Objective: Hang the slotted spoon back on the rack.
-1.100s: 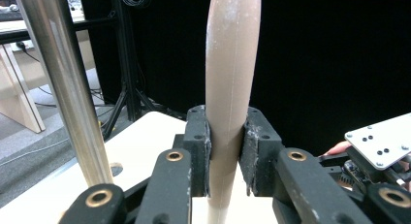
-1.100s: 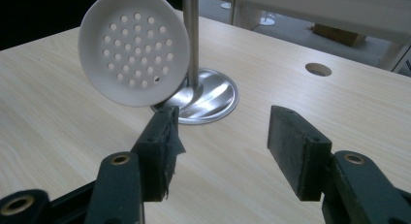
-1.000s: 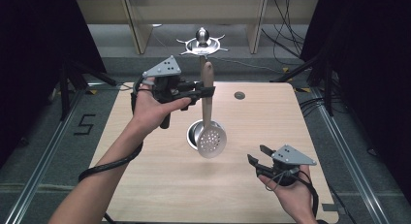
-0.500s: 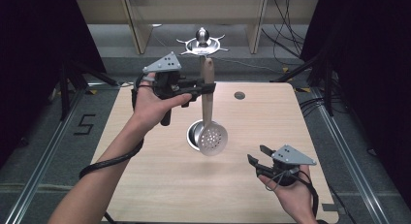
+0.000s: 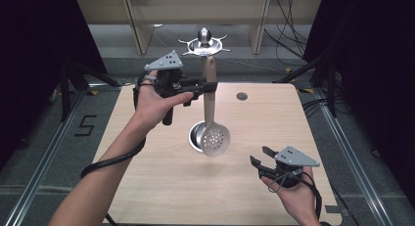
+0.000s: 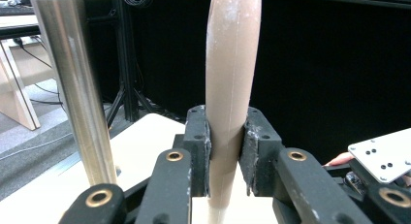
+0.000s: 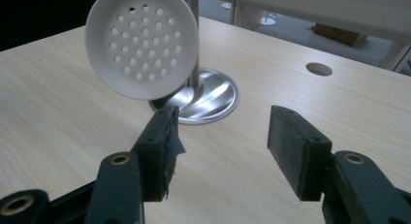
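A beige skimmer spoon (image 5: 215, 139) with a perforated round head hangs upright over the middle of the wooden table (image 5: 147, 187). My left gripper (image 5: 209, 85) is shut on its handle (image 6: 232, 64), pads pressing from both sides. The spoon head (image 7: 141, 42) sits just in front of a metal stand's pole (image 6: 68, 78) and above its round base (image 7: 208, 95). The stand's hooked top (image 5: 204, 40) rises behind the handle. At the table's front right, my right gripper (image 5: 260, 156) is open with nothing between its pads (image 7: 295, 146), pointing toward the spoon head.
A small round hole (image 5: 241, 96) is cut in the table at the back right. Dark curtains flank both sides, and cables lie on the floor at the right. My left gripper's cable (image 5: 112, 162) loops under the forearm.
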A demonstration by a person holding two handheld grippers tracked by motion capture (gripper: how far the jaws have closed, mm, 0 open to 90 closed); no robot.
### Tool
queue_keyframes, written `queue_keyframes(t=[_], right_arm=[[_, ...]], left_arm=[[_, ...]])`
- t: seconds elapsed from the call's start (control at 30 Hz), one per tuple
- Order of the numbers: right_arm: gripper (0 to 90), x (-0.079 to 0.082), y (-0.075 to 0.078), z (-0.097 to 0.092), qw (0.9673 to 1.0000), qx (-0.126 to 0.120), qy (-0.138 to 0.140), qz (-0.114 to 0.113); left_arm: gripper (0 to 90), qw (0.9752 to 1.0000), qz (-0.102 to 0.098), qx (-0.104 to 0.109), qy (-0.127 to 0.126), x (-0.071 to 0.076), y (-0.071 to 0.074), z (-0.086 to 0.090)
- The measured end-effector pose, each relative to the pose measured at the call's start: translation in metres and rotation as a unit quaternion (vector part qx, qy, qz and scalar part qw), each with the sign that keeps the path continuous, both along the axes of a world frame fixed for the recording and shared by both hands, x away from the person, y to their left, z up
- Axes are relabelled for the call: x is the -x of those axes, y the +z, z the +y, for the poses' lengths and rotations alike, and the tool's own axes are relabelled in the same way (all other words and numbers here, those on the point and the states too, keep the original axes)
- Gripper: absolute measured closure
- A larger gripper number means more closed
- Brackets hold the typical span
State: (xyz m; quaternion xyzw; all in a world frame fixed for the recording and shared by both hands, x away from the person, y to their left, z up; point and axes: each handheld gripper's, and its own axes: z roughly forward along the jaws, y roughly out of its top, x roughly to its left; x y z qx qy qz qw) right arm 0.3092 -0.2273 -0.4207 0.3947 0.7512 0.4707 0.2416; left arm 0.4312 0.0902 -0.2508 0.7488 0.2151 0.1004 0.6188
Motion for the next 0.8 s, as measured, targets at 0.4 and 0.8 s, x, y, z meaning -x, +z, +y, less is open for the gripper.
queue_keyframes(t=[0.4,0.8], right_arm=[[45.5,-0.0003,-0.0002,-0.0001,1.0,-0.002,-0.001,0.002],[45.5,-0.0008,-0.0014,0.0001,1.0,0.0,0.002,0.001]], left_arm=[[74.4,1.0,0.008,0.004,0.003,-0.005,-0.0012,0.0019],[74.1,0.9998,0.016,0.014,0.0,-0.0082,-0.0026,0.0026]])
